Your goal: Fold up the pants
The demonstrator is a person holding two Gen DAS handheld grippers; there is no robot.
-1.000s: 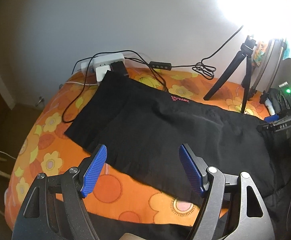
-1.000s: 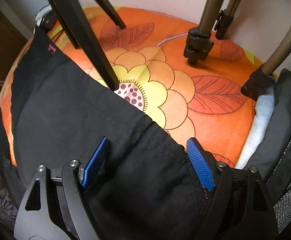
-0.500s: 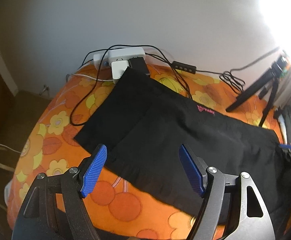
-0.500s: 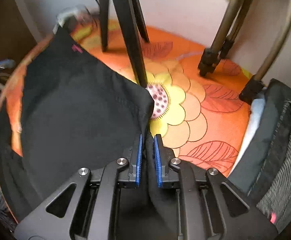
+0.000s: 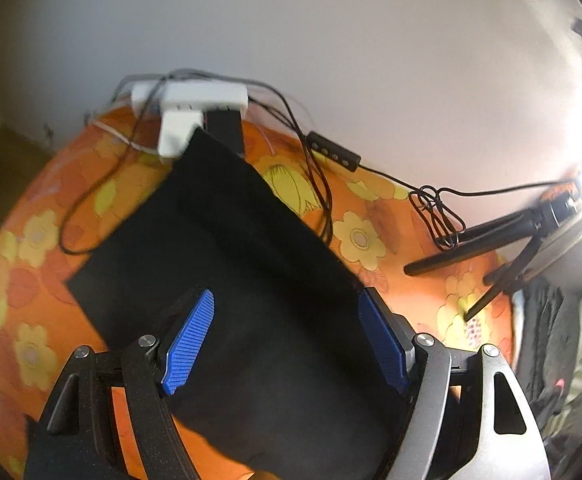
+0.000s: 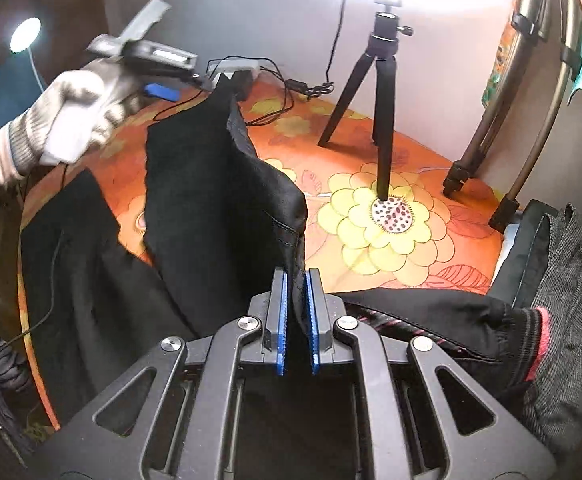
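Between the pads of the right hand-held gripper (image 6: 295, 300): black pants (image 6: 219, 200) hem, clamped & lifted off the bed (image 6: 431, 256). Long axis runs fwd-left toward the power strip (image 6: 233, 67). Left hand-held gripper (image 5: 287, 340) open, over pants' far end.

Both pictures are round and bent at the edges, with dark corners. A very bright light washes out the right edge of the left view and the top of the right view, and a small round lamp (image 6: 25, 35) glows on the left. The gloved hand (image 6: 75, 120) and the white power strip (image 5: 195, 96) look blurry.
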